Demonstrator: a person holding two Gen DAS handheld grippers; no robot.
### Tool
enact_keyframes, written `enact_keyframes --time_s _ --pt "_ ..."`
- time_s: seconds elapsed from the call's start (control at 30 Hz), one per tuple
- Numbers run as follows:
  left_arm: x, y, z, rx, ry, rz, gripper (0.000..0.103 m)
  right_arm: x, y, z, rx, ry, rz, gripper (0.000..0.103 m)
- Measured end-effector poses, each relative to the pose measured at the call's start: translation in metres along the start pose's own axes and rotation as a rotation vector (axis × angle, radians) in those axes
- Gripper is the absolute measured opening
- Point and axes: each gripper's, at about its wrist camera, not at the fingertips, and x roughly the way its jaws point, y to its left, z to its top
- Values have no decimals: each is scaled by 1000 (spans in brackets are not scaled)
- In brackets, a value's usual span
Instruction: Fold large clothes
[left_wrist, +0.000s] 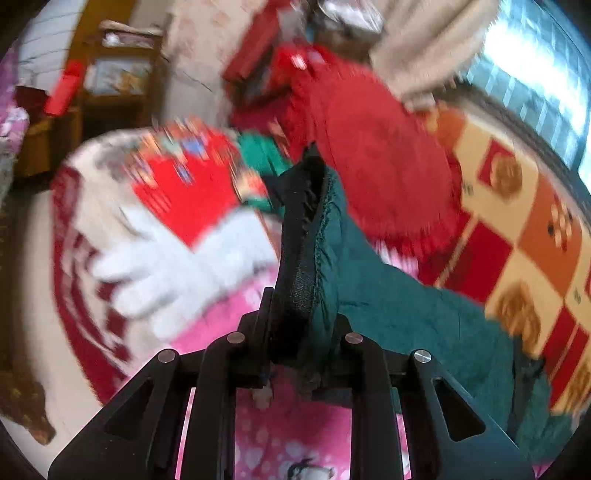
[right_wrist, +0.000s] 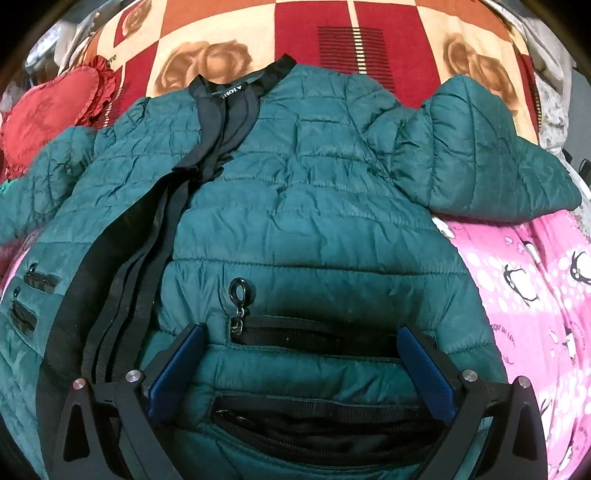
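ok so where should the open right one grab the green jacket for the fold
Judging by its pose, the right hand-held gripper should take the jacket at its hem edge nearest the camera, coming in low from the front. The jaws already straddle the zip pocket there, and the hem is a free, thin edge. The left hand-held gripper already pinches a dark-trimmed edge.
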Motion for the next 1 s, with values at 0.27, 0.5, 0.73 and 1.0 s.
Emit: enact_keyframes --time_s 0.27,0.5,0.73,1.0 --pt "-25 -123 -11 118 80 -323 18 -44 -22 9 89 -175 -29 103" --pt "-11 -269 -102 346 258 -579 18 -55 -53 8 227 -195 -90 103" --pt "26 -343 -184 395 420 -709 18 -44 -61 10 248 -147 -145 103" --pt "49 -379 -245 452 524 -860 18 -33 -55 13 212 -124 -188 103"
